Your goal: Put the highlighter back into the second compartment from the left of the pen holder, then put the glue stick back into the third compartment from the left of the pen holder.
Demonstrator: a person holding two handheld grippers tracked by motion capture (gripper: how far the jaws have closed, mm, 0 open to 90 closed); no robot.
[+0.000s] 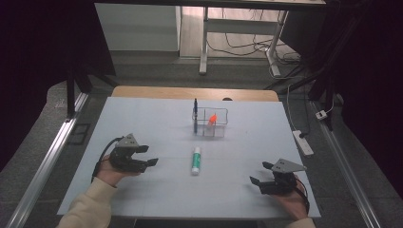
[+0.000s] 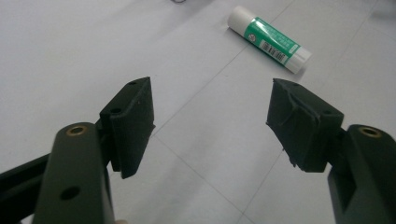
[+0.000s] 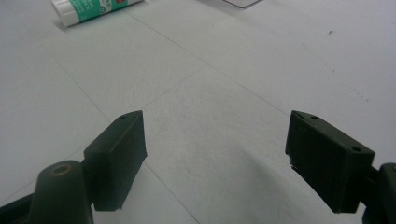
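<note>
White sheet (image 1: 142,123) covers the table, and a green-and-white glue stick (image 1: 196,160) lies flat near its middle, between the 2 grippers and apart from both. Behind it stands a clear organizer (image 1: 212,123) with a dark pen (image 1: 195,115) upright at its left side and something orange (image 1: 212,118) inside. Left gripper (image 1: 148,156) sits low at the left, jaws spread wide, holding nothing. Right gripper (image 1: 261,174) rests at the right near the front edge, jaws likewise wide apart and empty.
</note>
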